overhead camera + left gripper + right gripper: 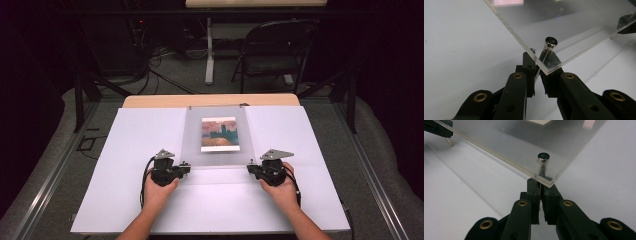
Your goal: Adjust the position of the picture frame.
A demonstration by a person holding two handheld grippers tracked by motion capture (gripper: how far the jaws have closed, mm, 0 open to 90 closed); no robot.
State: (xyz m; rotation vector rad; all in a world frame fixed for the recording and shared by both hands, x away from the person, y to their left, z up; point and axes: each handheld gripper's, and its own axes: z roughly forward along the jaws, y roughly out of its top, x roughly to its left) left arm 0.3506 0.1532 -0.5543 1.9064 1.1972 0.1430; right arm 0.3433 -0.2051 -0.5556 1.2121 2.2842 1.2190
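Note:
A clear acrylic sheet (218,156) lies over a small painting print (219,134) in the middle of the white board. Round-headed metal pins pass through its near corners, one pin (551,42) in the left gripper view and one pin (543,156) in the right gripper view. My left gripper (186,167) (536,65) is shut under the near left corner, on the pin's shaft. My right gripper (251,167) (540,187) is shut the same way at the near right corner. The sheet's near edge sits raised above the board.
A white board (125,175) covers the wooden table (150,101). Beyond the table stand a black folding chair (275,50) and a desk leg (209,50), with cables on the floor. Metal rails run along both sides.

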